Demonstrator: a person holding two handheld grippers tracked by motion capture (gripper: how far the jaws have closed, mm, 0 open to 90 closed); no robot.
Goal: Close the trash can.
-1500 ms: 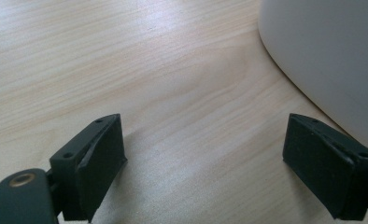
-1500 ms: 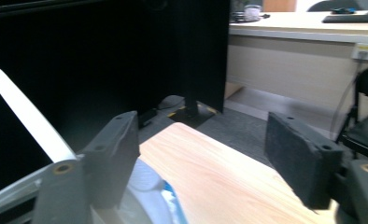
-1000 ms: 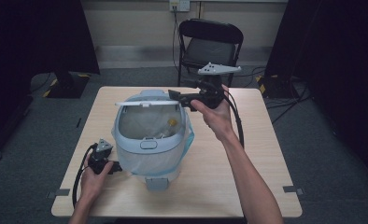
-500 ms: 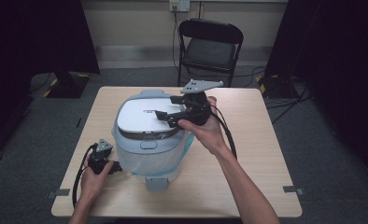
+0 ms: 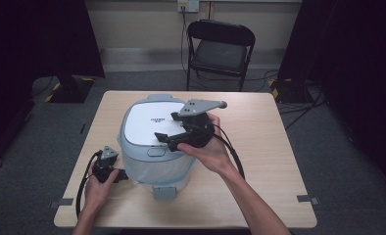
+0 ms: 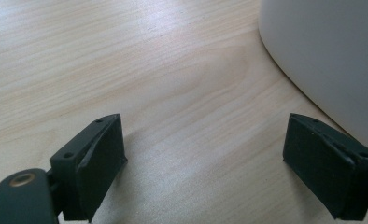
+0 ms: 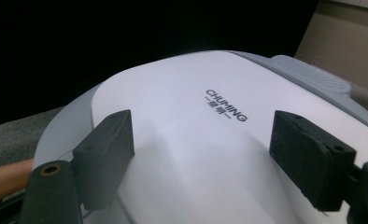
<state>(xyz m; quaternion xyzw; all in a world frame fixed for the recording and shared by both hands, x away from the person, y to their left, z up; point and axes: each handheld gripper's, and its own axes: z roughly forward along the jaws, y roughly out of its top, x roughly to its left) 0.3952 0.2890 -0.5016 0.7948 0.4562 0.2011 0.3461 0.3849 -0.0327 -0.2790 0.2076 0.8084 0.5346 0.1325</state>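
At the near edge of a pale wooden table [image 5: 259, 161], a person's two forearms reach in from below. On the person's left, the left hand [image 5: 99, 182] rests on the tabletop holding the left gripper [image 5: 125, 175], a small black tool with a cable looping back toward the table edge. It lies low on the wood just beside the lower left side of a rice cooker [image 5: 154, 142]. From the left gripper view, its two black jaws are spread wide with nothing between them, bare wood grain beneath, and the cooker's curved pale wall [image 6: 331, 56] just beside the jaw that shows on the right of that view; contact cannot be told.

Around the middle of the table stands the rice cooker, round, light blue-grey, with a flat white lid [image 5: 149, 125] that is shut. A small tab or tray sticks out from its base toward the person.

Over the right part of the lid, the right hand [image 5: 208, 149] holds the right gripper [image 5: 162, 137], which carries a grey three-cornered plate on top and points toward the person's left. From the right gripper view, its jaws are released, wide apart, grasping nothing, low over the white lid [image 7: 196, 154], which bears the printed word CHUMING.

Beyond the table, a black folding chair [image 5: 220, 49] stands on grey carpet against a light wall, with dark curtains at both sides.
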